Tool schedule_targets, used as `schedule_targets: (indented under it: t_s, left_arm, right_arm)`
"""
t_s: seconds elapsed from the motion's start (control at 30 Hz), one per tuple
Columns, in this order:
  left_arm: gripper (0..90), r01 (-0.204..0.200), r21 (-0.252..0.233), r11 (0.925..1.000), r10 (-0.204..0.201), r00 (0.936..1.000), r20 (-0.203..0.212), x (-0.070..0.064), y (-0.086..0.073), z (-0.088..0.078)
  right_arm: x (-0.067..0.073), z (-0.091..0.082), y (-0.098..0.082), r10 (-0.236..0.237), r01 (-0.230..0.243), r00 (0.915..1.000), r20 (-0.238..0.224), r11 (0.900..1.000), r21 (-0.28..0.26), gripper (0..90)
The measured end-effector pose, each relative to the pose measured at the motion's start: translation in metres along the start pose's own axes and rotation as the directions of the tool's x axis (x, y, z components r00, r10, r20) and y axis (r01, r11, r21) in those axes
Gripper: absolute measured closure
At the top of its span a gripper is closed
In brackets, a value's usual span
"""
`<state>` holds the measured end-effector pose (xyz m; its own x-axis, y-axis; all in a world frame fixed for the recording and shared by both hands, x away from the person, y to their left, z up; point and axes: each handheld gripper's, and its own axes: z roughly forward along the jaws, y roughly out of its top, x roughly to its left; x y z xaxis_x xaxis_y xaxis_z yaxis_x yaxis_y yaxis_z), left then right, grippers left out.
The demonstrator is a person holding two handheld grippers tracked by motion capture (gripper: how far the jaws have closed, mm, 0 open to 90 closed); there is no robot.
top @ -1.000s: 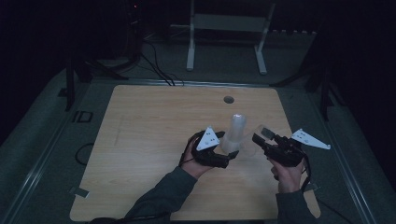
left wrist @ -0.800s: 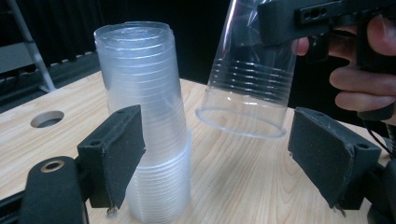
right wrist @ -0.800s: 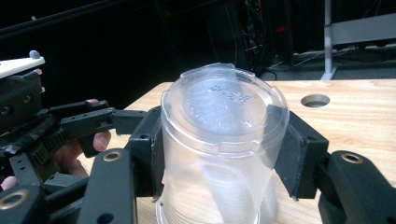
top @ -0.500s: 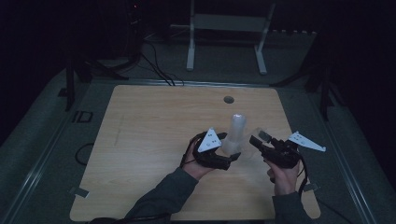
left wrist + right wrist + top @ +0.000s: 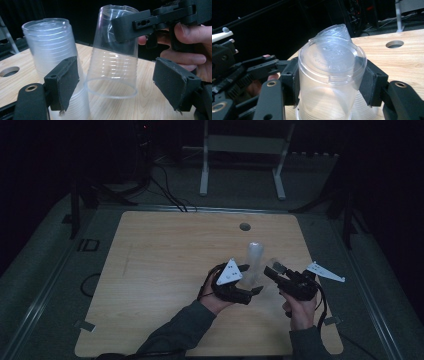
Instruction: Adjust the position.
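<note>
The single clear plastic cup [image 5: 112,52] sits upside down in my right jaws [image 5: 329,82], lifted a little off the worktop [image 5: 165,270] and tilted, its open rim hanging just above the wood in the left gripper view. My right jaws press on both sides of it near its closed base, which faces the camera in the right gripper view; the pads are firmly against the plastic, so that cup is held.

Just beside it stands the stack of cups [image 5: 53,57], also upside down, frosted-looking from the many nested layers, resting on the worktop. In the high view the stack [image 5: 254,265] rises as a pale column between my two hands, toward the near right part of the worktop, well short of the round hole [image 5: 245,226] near the far edge.

My left jaws [image 5: 125,85] stand fairly wide and have just been closing somewhat. In the left gripper view the near pad lies in front of the stack's lower part, and the other pad stands off to the side, clear of the single cup; the cup's rim hangs between them without either pad pressing on it. Whether the near pad actually touches the stack I cannot tell.

My left hand [image 5: 220,292] and right hand [image 5: 300,307] come in from the near edge, the grippers pointing toward each other across the stack.
</note>
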<state>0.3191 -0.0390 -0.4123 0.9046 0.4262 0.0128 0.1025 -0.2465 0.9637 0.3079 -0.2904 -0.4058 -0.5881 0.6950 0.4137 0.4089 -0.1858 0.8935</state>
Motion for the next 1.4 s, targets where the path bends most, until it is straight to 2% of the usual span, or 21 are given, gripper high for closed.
schedule_targets:
  t_s: [0.13,0.37,0.8,1.4]
  left_arm:
    - [20.8,-0.009,0.001,1.0,0.009,0.9999,0.009,-0.003,0.001,0.007]
    - [20.7,-0.007,-0.006,1.0,0.007,1.0,0.001,-0.005,0.001,0.017]
    - [20.8,0.003,0.009,1.0,-0.003,1.0,-0.009,-0.003,-0.003,0.023]
    - [29.8,0.006,0.035,0.9994,-0.006,1.0,-0.006,-0.003,-0.003,0.025]
  right_arm:
    - [0.001,0.001,0.0,0.011,-0.011,0.9998,-0.015,1.0,-0.002,41.8]
    - [0.001,0.0,-0.001,0.035,-0.036,0.9983,-0.046,0.999,-0.008,41.9]
    - [0.001,0.0,-0.001,0.056,-0.058,0.9936,-0.098,0.998,-0.013,41.9]
    - [0.001,-0.002,0.0,0.062,-0.063,0.9919,-0.111,0.998,-0.009,40.7]
